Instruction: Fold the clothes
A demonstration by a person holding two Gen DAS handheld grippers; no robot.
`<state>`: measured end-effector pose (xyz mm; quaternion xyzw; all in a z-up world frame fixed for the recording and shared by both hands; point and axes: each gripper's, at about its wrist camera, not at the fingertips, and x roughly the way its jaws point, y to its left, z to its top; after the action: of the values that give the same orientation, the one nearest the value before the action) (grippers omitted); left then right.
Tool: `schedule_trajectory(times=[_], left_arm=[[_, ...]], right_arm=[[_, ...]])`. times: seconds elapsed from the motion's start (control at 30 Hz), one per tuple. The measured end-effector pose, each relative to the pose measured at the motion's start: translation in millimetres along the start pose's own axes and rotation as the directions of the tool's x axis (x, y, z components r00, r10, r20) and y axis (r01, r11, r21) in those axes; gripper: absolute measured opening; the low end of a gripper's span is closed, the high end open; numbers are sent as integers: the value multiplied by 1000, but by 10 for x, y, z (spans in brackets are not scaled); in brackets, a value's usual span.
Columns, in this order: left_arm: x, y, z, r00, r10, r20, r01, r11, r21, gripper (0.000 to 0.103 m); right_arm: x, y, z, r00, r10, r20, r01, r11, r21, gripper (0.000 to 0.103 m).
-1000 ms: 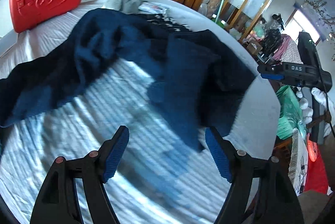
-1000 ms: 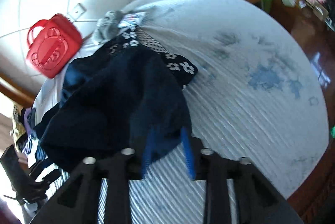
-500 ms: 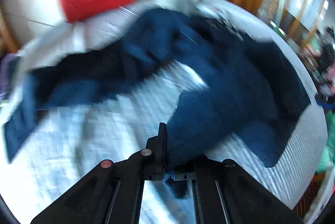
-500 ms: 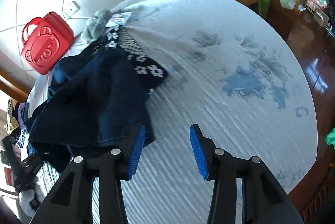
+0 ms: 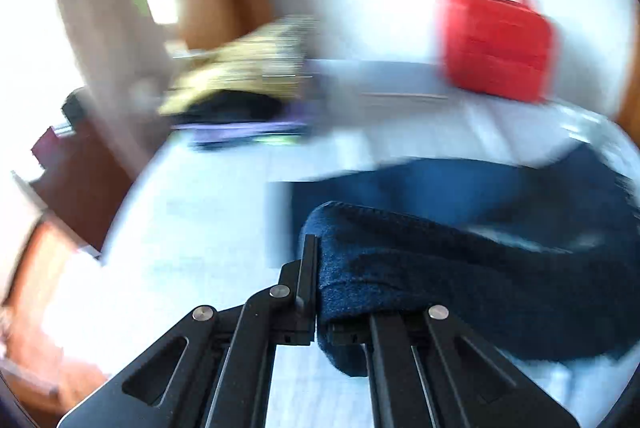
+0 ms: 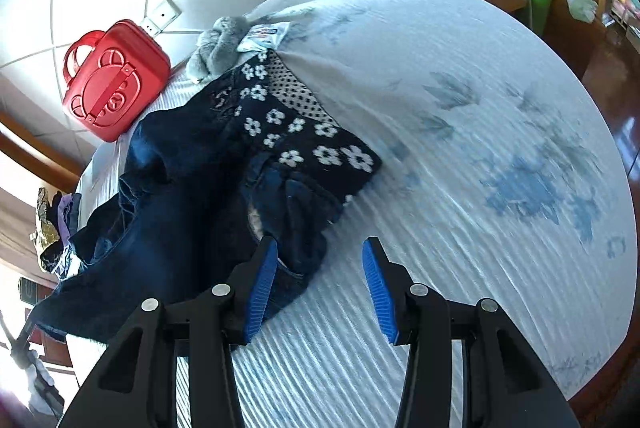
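Note:
Dark blue jeans (image 6: 192,195) lie crumpled on the striped white bedsheet (image 6: 460,211), left of centre in the right wrist view. My right gripper (image 6: 318,284) is open and empty, its left blue pad (image 6: 262,284) at the jeans' near edge. In the blurred left wrist view my left gripper (image 5: 318,292) is shut on a leg of the jeans (image 5: 460,280), which drapes to the right over its fingers, lifted above the sheet (image 5: 192,228).
A red plastic case (image 6: 114,79) stands against the tiled wall and shows in the left wrist view (image 5: 496,39). A dark flower-print cloth (image 6: 304,135) and a grey plush toy (image 6: 218,45) lie beyond the jeans. A clothes pile (image 5: 240,95) sits at the bed's left edge.
My left gripper closed on the jeans leg and swung it left, the view now facing the wall. My right gripper let go of the jeans and opened.

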<state>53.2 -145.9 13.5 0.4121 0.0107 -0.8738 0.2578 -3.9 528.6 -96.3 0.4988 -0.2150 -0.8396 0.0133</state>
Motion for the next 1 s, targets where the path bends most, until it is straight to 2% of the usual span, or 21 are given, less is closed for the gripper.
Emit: schedule_trajectory(times=[0.07, 0.13, 0.2, 0.3, 0.43, 0.57, 0.63, 0.77, 0.8, 0.83, 0.87, 0.93, 1.0], left_arm=[[153, 541, 31, 994, 106, -22, -107, 992, -61, 2], [377, 959, 4, 985, 153, -77, -162, 980, -119, 2], [591, 1174, -50, 976, 181, -121, -197, 972, -129, 3], [876, 1221, -194, 970, 160, -185, -186, 973, -135, 3], [983, 1097, -327, 968, 144, -208, -171, 978, -122, 3], [1025, 1171, -350, 965, 135, -226, -168, 976, -135, 4], [1016, 1197, -350, 964, 137, -229, -171, 975, -138, 5], [1058, 1188, -348, 964, 130, -234, -163, 978, -132, 5], [1073, 1179, -348, 964, 128, -235, -161, 978, -130, 5], [1090, 1172, -348, 964, 126, -236, -159, 979, -127, 5], [1104, 1163, -348, 964, 123, -237, -156, 980, -126, 5], [1126, 1144, -347, 964, 114, -239, -146, 982, -122, 5], [1119, 1135, -328, 967, 104, -234, -134, 984, -116, 5]], right_arm=[[21, -1, 36, 1000, 13, 7, -13, 1000, 27, 46], [75, -18, 66, 1000, 14, 6, -14, 998, 61, 54], [157, -46, 98, 1000, 2, -5, -1, 997, 81, 54], [329, -117, 142, 999, 2, -35, 2, 992, 128, 54], [590, -129, 167, 997, 44, -62, -31, 980, 195, 54], [784, -86, 180, 994, 65, -83, -45, 972, 230, 55], [826, -43, 182, 995, 48, -88, -27, 974, 225, 65], [912, 107, 191, 996, -15, -83, 30, 983, 180, 72], [932, 150, 191, 996, -41, -82, 54, 986, 155, 67], [942, 238, 185, 993, -90, -74, 97, 991, 94, 50], [926, 329, 179, 990, -132, -58, 134, 990, 32, 42], [875, 503, 162, 980, -196, -20, 194, 978, -72, 16], [772, 682, 148, 969, -244, 30, 246, 957, -153, 12]])
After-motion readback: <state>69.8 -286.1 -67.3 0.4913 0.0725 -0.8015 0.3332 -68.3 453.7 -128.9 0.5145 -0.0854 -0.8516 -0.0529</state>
